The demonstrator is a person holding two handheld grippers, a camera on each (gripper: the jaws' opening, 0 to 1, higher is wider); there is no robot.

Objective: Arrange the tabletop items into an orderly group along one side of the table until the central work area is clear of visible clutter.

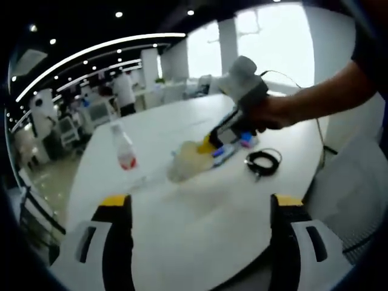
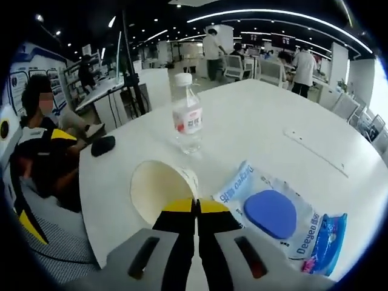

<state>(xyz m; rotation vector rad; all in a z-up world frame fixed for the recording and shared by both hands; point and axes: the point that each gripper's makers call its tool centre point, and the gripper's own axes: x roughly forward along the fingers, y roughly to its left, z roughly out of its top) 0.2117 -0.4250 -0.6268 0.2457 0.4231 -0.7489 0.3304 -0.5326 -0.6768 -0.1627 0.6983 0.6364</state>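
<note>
Mid-tidy on a round white table (image 1: 200, 224) in a busy open-plan room: items being drawn into one group near the far-right edge as seen in the left gripper view. Judged step in hand: shifting the paper cup (image 2: 159, 189), lying on its side with its mouth facing the camera in the right gripper view, toward the rest of the cluster.

Right gripper (image 2: 197, 209) closed to almost no gap, yellow tips pinched on what looks like the cup's rim; wall of the cup too thin between the tips to see for certain. Same gripper (image 1: 213, 140) seen from the left gripper view, held in a person's hand (image 1: 273, 112), tips low at the toppled cup (image 1: 187, 160).

Just beside the cup: a pale blue wipes packet (image 2: 270, 209) with a round blue lid, flat on the table and touching a brighter blue wrapper (image 2: 327, 242). Upright water bottle (image 2: 187, 118) with red label standing apart, farther in. Coiled black cable (image 1: 262, 162) near the packet. Dark object, perhaps a mouse (image 2: 103, 145), close to the table's edge.

Left gripper (image 1: 203, 209) hovering above bare table, jaws spread wide, nothing between them, touching nothing.

Next move likely calling for a steady drag or lift of the cup toward the packet, then a reach for the lone bottle, gripped at the body to avoid tipping.
</note>
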